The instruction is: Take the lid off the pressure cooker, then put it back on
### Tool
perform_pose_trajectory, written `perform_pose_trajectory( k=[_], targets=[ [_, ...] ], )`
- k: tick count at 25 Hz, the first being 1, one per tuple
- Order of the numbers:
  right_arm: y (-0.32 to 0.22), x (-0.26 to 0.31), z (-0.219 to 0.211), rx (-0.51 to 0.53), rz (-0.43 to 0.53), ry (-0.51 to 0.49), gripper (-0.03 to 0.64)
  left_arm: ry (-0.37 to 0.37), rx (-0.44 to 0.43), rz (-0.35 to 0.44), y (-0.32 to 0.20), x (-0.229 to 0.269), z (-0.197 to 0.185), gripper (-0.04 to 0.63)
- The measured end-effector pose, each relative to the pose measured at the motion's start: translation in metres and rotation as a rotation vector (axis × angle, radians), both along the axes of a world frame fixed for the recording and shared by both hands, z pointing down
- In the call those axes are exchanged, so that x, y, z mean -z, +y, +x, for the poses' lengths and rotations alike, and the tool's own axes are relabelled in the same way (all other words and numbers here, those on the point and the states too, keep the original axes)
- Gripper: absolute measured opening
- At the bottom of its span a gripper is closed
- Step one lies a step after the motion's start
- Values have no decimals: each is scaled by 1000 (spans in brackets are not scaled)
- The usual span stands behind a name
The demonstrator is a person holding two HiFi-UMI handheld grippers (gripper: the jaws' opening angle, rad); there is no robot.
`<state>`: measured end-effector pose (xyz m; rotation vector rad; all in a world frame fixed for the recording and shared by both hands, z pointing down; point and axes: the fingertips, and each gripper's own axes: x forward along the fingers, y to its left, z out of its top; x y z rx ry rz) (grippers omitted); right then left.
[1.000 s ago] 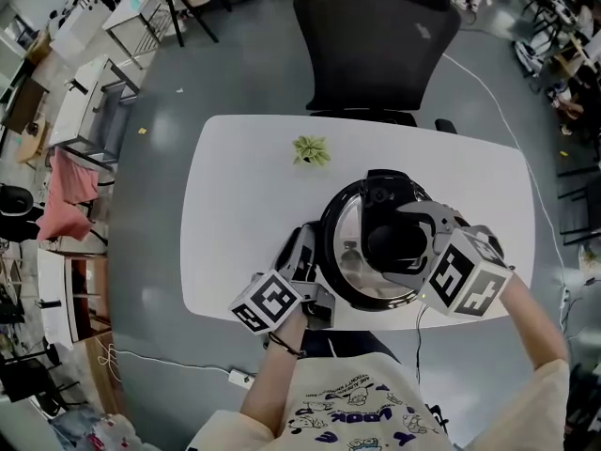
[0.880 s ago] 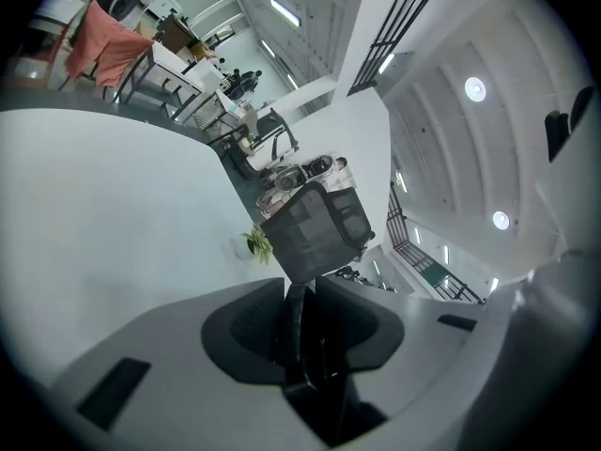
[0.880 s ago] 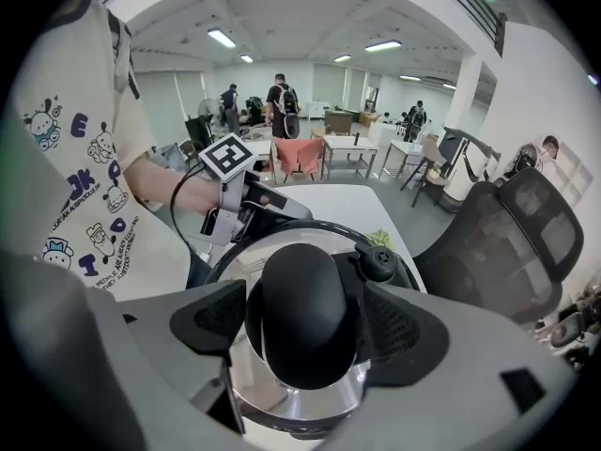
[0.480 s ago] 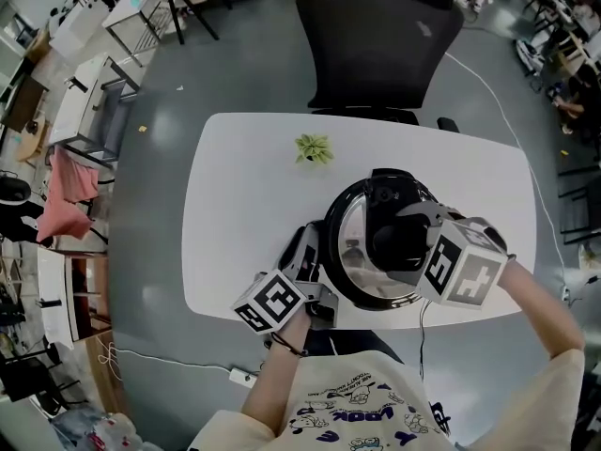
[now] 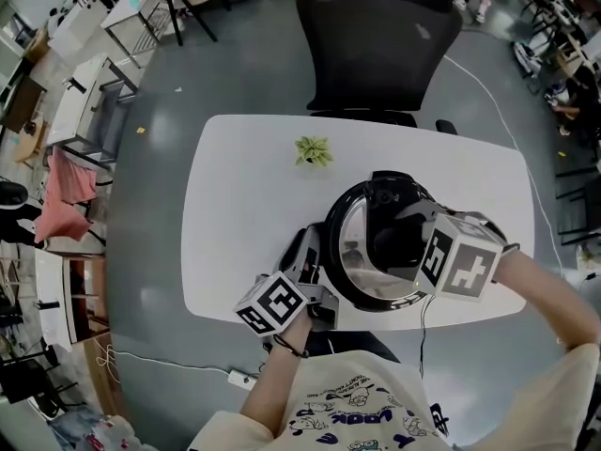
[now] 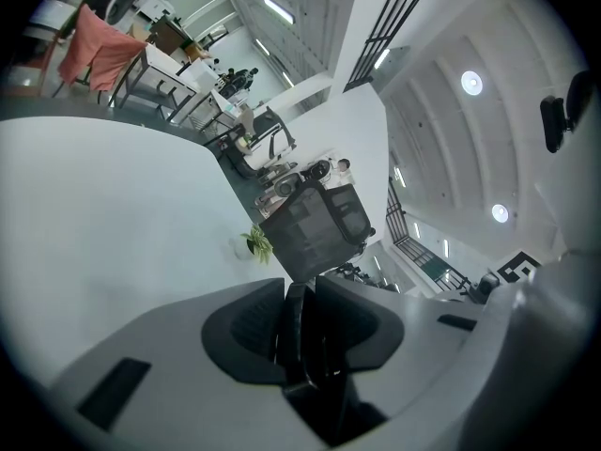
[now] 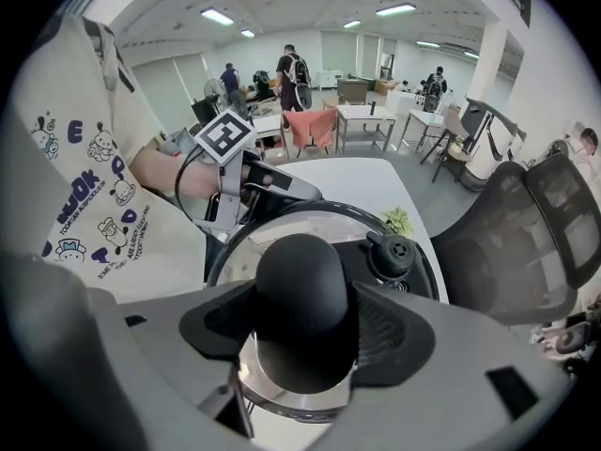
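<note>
The pressure cooker (image 5: 343, 280) stands at the near edge of the white table (image 5: 239, 205) with its steel and glass lid (image 7: 244, 252) on. My right gripper (image 5: 404, 244) points steeply down over the lid, and its jaws have just been closing. In the right gripper view both pads meet the sides of the round black knob (image 7: 302, 289), so my right gripper (image 7: 302, 332) is shut on it. My left gripper (image 5: 308, 254) lies nearly level at the cooker's left side. That left gripper (image 6: 300, 332) is shut on the thin black side handle (image 6: 293, 318).
A black valve (image 7: 395, 249) sits on the lid beyond the knob. A small green plant (image 5: 312, 150) stands on the table behind the cooker. A black mesh office chair (image 5: 376, 45) faces the far edge. A thin cable (image 5: 420, 332) hangs from the near edge.
My right gripper has tipped further downward and shifted slightly left over the lid, and its jaws have narrowed onto the knob. My left gripper and the cooker have not moved.
</note>
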<state>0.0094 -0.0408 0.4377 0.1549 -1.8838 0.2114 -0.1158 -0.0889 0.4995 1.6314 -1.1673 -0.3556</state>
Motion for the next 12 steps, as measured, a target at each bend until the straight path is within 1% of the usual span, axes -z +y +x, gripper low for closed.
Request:
perform_pose_trajectory(
  k=[5,12],
  targets=[
    [-1,0,1,3,-12,36,308,-3,6,1,-1,0,1,114],
    [-2,-1,1,-11,-7,27,308,-1,19,-1,-2,0,0,114]
  ],
)
